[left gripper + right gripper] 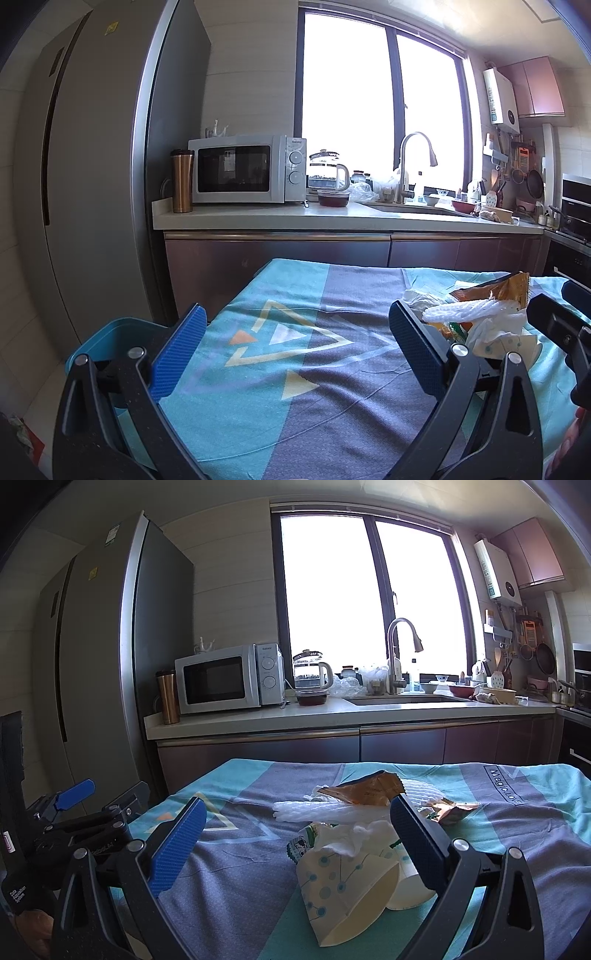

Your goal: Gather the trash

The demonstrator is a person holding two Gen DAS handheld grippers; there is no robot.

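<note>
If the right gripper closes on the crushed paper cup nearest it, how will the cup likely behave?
The paper cup is already flattened and lies on its side, so it probably collapses further rather than resisting. It looks thin and empty, likely very light. Crumpled tissue rests against it and may shift or drag along. The right gripper is open around it.

Right gripper (295, 834) jaws wide apart over crushed white paper cup (343, 886); orange snack wrapper (365, 788) behind, on teal-grey patterned tablecloth (517, 830).

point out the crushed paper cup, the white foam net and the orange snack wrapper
crushed paper cup (343, 886), right wrist view, on its dotted side wall
white foam net (314, 810), right wrist view, on the middle of its mesh
orange snack wrapper (369, 788), right wrist view, on its flat face
</note>
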